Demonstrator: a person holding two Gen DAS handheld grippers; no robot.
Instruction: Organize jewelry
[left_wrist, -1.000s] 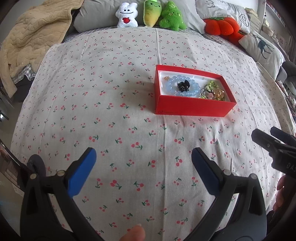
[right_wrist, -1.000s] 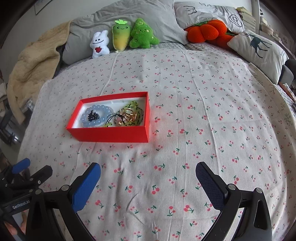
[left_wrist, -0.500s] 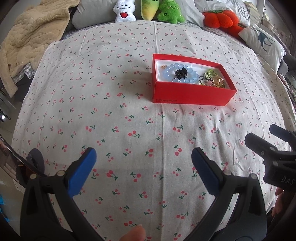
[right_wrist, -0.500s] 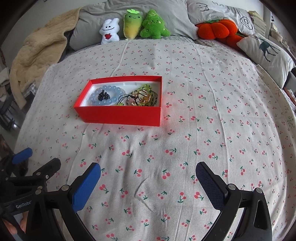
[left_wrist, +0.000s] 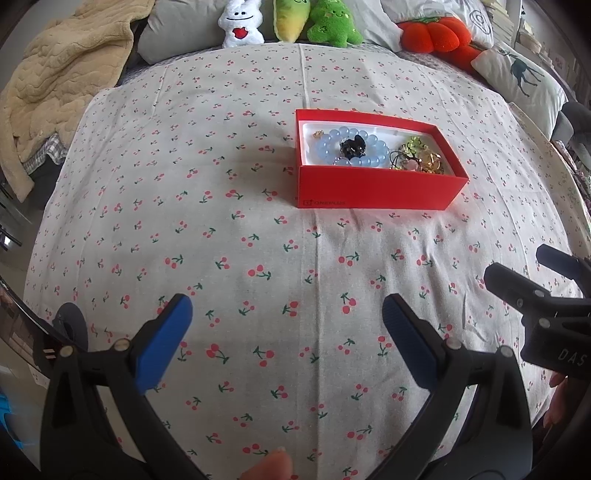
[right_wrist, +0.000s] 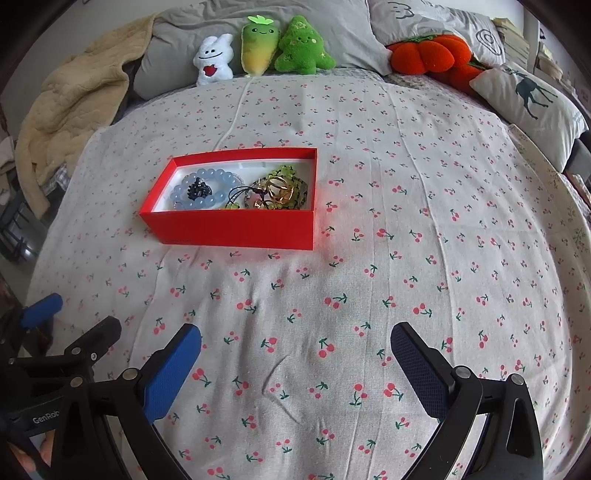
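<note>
While my hand-held grippers hover, jewelry sits boxed.
Left hand-held gripper (left_wrist: 286, 321) and right hand-held gripper (right_wrist: 295, 349) gape wide, empty, short of the red box (right_wrist: 236, 227) on the bed (right_wrist: 406, 221).

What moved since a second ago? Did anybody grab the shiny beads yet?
Both hand-held grippers, left and right, moved nearer the red box, wide open, grabbing nothing. The blue beads and gold pieces stayed in the box, untouched.

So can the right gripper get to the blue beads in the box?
Probably yes. The right gripper is open, the red box has no lid, and only bare sheet lies between it and the blue beads.
</note>
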